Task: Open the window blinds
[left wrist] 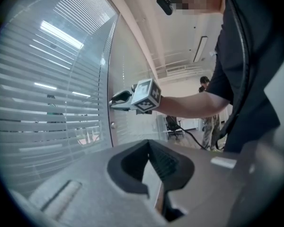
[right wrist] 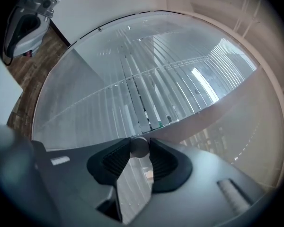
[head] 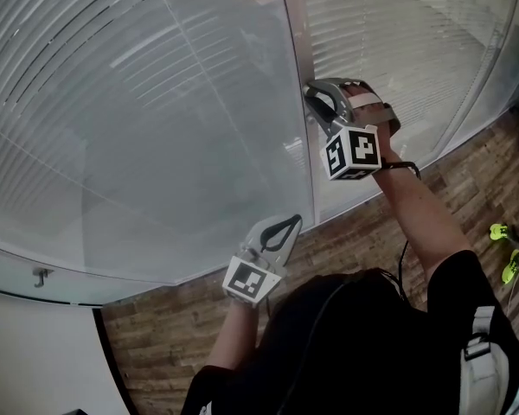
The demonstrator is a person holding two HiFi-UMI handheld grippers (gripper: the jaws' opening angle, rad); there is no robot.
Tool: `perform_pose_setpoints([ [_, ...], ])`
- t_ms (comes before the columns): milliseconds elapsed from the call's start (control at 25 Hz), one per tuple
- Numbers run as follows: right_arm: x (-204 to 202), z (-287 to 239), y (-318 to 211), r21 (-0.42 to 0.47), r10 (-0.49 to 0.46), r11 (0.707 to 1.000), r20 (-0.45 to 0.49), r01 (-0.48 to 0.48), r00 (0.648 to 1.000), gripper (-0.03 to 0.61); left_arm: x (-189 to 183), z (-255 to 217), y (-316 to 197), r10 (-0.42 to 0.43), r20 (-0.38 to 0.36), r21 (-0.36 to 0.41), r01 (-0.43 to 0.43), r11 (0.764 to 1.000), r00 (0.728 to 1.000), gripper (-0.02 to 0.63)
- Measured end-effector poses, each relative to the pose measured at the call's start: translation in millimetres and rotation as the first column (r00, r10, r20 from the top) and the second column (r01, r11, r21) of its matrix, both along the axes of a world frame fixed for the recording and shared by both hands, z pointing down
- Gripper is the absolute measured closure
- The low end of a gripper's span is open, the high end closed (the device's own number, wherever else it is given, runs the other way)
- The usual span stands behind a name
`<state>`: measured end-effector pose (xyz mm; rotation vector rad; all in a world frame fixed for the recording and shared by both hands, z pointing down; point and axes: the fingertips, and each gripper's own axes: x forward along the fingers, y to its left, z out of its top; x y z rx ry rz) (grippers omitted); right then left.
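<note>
Blinds (head: 112, 93) sit behind the glass, slats mostly tilted shut. Left gripper (head: 291, 225) is clenched, empty, and held low, just off the pane. Right gripper (head: 313, 95) grasps the small round knob (right wrist: 139, 146) on the frame (head: 299, 50) between panes. Risk: the knob looks small and smooth, so the pads may slip mid-twist. A wrong-way turn would shut the slats further.

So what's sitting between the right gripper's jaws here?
A small round grey knob, mounted on the partition frame beside the blinds. The right gripper is shut on it, one jaw at each side; the right gripper view shows this.
</note>
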<state>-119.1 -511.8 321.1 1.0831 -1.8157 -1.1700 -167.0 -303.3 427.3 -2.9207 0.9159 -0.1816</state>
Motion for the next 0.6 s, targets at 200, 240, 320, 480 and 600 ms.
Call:
perform_pose_setpoints([
  [200, 1.8, -3.7, -0.3, -0.035, 0.003, 0.999, 0.087, 0.000, 0.996, 0.448, 1.9, -2.9, -1.3, 0.007, -0.001, 0.006, -0.007, 1.000, 1.000, 0.609],
  [240, 2.3, -3.8, -0.6, -0.051, 0.004, 0.999, 0.122, 0.002, 0.993, 0.448, 1.9, -2.3, -1.2, 0.007, -0.001, 0.005, -0.007, 1.000, 1.000, 0.609],
  [320, 3.1, -4.7, -0.8, -0.097, 0.006, 0.995, 0.217, 0.015, 0.976, 0.448, 2.3, -0.3, -0.1, 0.008, -0.001, 0.001, -0.008, 1.000, 1.000, 0.610],
  [480, 5.8, -9.8, -3.1, -0.176, 0.026, 0.983, 0.417, 0.052, 0.908, 0.446, 3.2, 3.0, 2.1, 0.009, -0.004, -0.009, -0.009, 1.000, 1.000, 0.609],
  [600, 9.6, -11.8, -5.9, -0.210, 0.049, 0.975, 0.530, 0.075, 0.847, 0.445, 0.1, 2.1, 1.1, -0.002, -0.015, -0.012, 0.002, 1.000, 1.000, 0.609],
])
